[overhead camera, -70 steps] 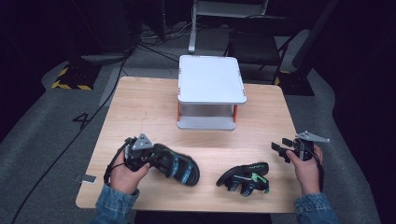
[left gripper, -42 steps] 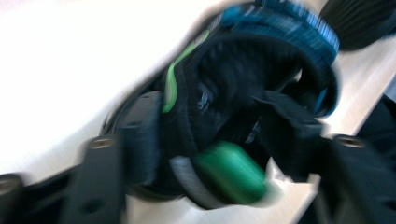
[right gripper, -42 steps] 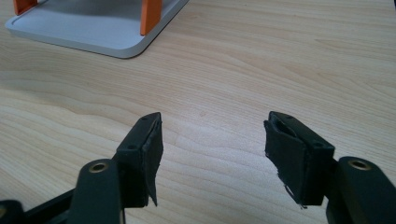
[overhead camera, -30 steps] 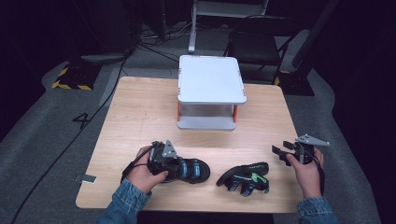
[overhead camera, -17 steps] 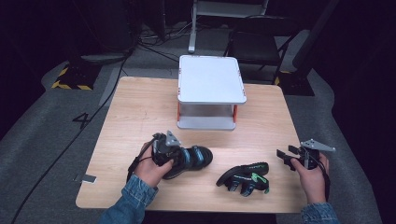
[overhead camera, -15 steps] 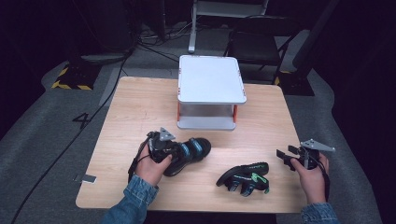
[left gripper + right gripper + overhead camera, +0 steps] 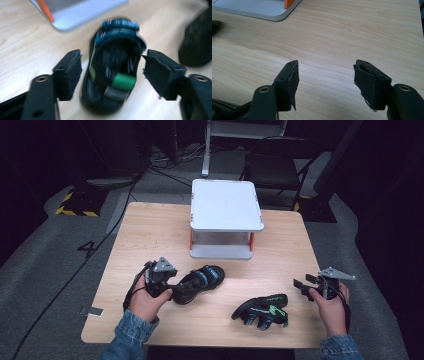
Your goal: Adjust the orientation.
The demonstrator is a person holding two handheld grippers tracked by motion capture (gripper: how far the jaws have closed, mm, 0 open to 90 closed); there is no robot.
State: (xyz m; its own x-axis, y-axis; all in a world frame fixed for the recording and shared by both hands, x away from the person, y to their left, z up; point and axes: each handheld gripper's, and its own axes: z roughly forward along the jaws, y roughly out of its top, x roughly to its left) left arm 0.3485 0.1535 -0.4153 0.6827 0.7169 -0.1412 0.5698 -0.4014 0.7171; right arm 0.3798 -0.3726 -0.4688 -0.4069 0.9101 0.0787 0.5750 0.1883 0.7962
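My left gripper (image 7: 111, 72) sits wide open round the sandal (image 7: 112, 67); right gripper (image 7: 324, 82) open, idle. Next: close on sandal, lift twd shelf (image 7: 226, 205).

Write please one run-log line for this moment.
left hand-held gripper: open around blue-strapped sandal | right hand-held gripper: open, empty, over table | green-strapped sandal: untouched | white stand: bare

A pale wooden table (image 7: 150, 235) stands on grey carpet (image 7: 40, 270) in a dark room; behind it a black chair (image 7: 272, 167), loose cables (image 7: 165, 167) (and yellow-black hazard tape (image 7: 75, 211))
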